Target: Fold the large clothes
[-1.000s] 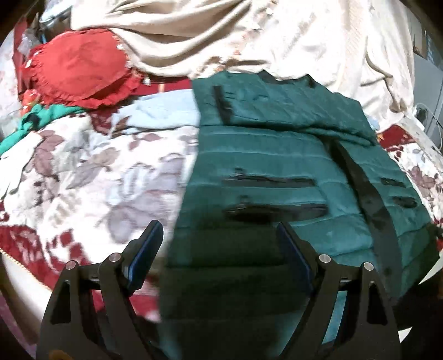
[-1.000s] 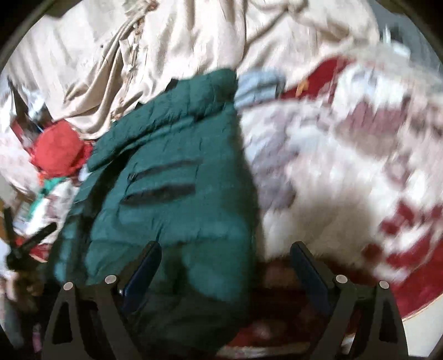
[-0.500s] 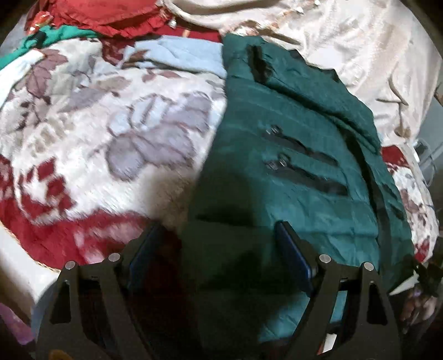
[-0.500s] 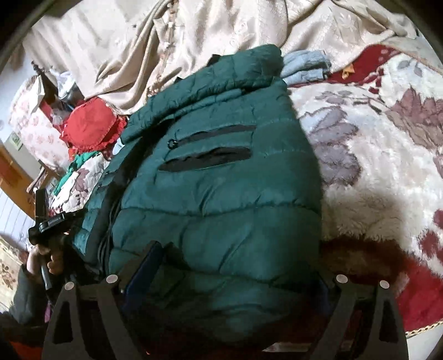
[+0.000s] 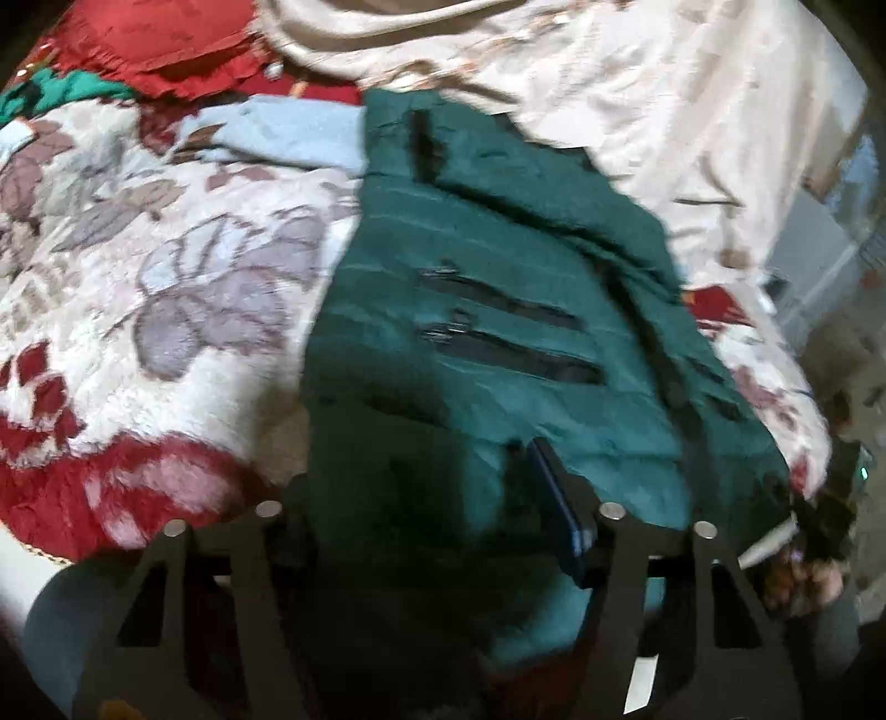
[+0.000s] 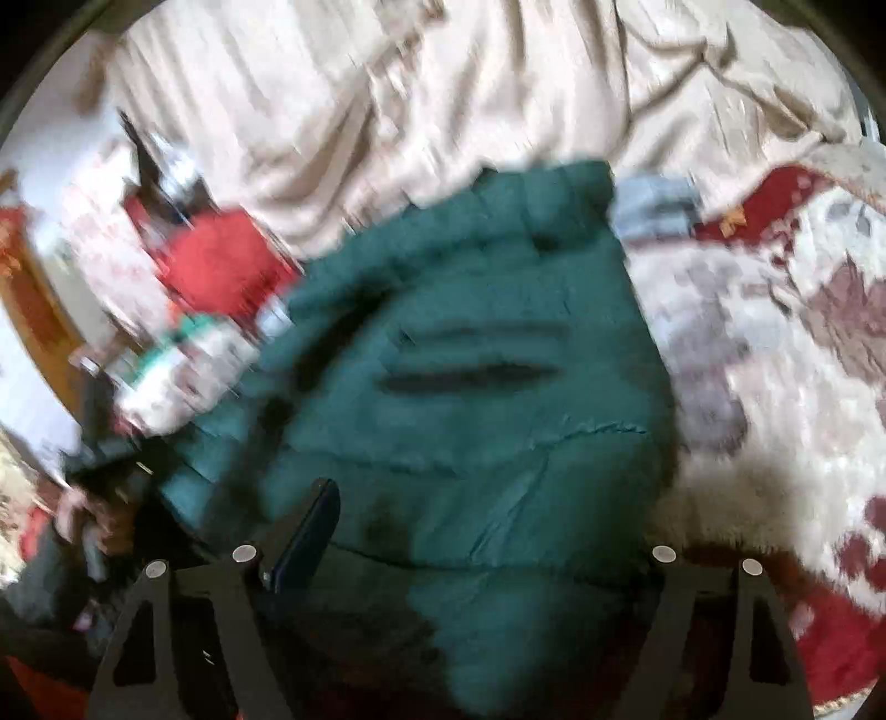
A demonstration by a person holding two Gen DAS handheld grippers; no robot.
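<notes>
A dark green puffer jacket (image 5: 487,332) lies flat on the bed with its two black pocket zips (image 5: 515,354) facing up. My left gripper (image 5: 421,498) is at the jacket's near left hem. Its jaws are closing with the hem between them, and the fabric hides the left finger. My right gripper (image 6: 487,531) is at the near right hem of the jacket (image 6: 470,399). Its jaws are also closing around the padding, and the right finger sits under the cloth. I cannot see either gripper's pads pressing the fabric. This view is blurred.
A red and white floral blanket (image 5: 166,310) covers the bed. A cream cloth heap (image 5: 637,99) lies behind the jacket. A light blue cloth (image 5: 288,133) and a red ruffled cloth (image 5: 160,39) lie at the back left. A person's hand (image 6: 83,515) shows at the left edge.
Both grippers' jaws have narrowed around the jacket's near hem. The left gripper has sunk and rolled, so the jacket now fills the space between its fingers. The right view has swung and blurred.
</notes>
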